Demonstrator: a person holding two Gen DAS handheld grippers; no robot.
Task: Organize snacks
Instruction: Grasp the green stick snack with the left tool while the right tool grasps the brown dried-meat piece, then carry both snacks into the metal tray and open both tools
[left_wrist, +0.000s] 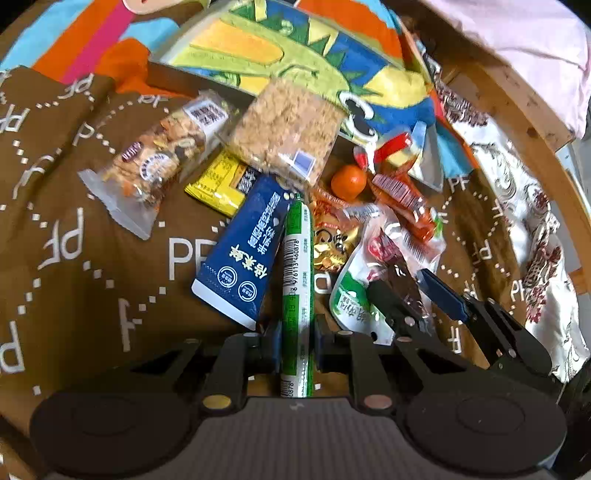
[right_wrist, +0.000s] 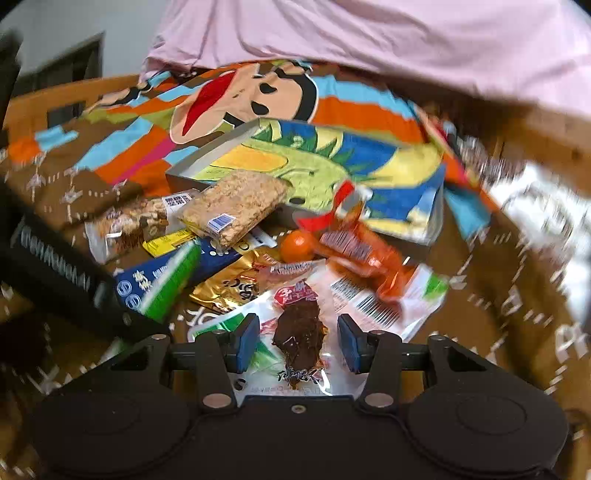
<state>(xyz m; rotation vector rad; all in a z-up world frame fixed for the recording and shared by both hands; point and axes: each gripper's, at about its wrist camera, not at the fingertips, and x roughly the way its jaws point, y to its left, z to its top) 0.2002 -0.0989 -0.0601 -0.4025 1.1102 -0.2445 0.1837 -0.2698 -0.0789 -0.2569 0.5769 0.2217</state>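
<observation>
Now L tongs (left_wrist: 295, 345) clamp 1 green stick (left_wrist: 297, 280); R tongs (right_wrist: 298, 343) spread over 1 clear pkt (right_wrist: 299, 332), maybe touching

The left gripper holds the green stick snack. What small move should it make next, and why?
Probably lift it straight up. The left gripper is shut on the green stick snack, whose far end lies in the pile beside the blue packet. The open right gripper hovers over the clear meat packet alongside.

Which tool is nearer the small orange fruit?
Neither clearly. The left tool, shut on the green stick pack, and the open right tool both sit well short of the orange fruit.
</observation>
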